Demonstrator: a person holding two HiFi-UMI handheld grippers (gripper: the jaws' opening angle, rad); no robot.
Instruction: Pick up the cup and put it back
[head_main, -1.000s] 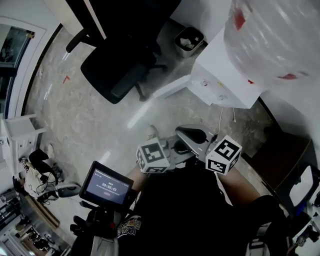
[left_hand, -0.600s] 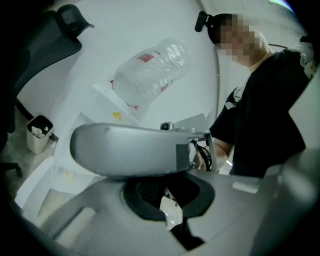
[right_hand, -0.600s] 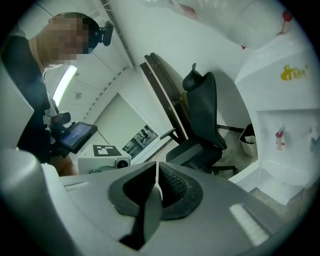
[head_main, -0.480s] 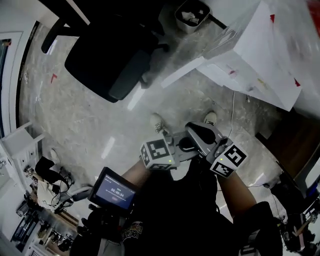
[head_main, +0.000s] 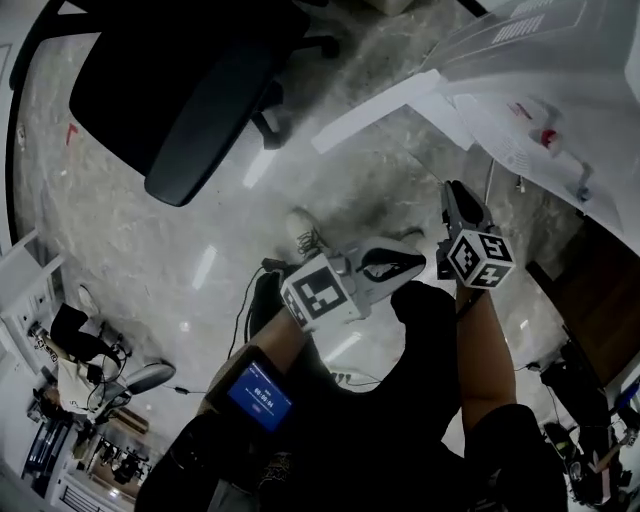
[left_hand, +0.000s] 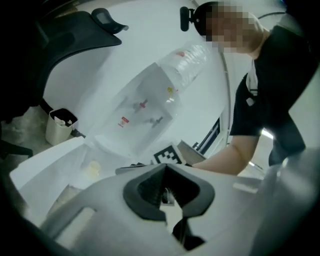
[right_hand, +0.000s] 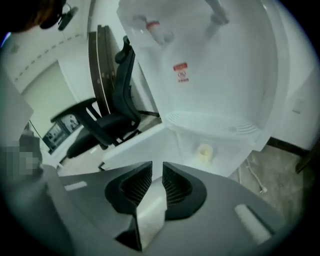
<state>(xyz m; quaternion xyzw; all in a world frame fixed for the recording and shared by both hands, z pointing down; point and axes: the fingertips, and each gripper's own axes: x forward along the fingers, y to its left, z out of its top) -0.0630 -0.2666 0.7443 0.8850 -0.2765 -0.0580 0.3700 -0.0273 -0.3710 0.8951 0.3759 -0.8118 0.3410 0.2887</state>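
A small pale cup (right_hand: 204, 151) stands in the open lower compartment of a white water dispenser (right_hand: 215, 75); the left gripper view shows the same cup (left_hand: 92, 170) low on the left. In the head view I cannot make the cup out. My right gripper (right_hand: 157, 181) points at the dispenser from a distance, its jaws opening, a narrow gap between the ribbed pads and nothing in it. It reaches forward in the head view (head_main: 452, 196). My left gripper (head_main: 412, 262) is held lower, beside it, jaws together and empty.
A black office chair (head_main: 170, 90) stands on the marble floor at the upper left and shows left of the dispenser too (right_hand: 112, 117). A white waste bin (left_hand: 59, 126) sits by the dispenser. A cable (head_main: 488, 185) hangs beside the dispenser's base.
The head view has swung toward the dispenser. My right gripper has moved forward and away from the left one, and its jaws have parted slightly. The left gripper has stayed near my body.
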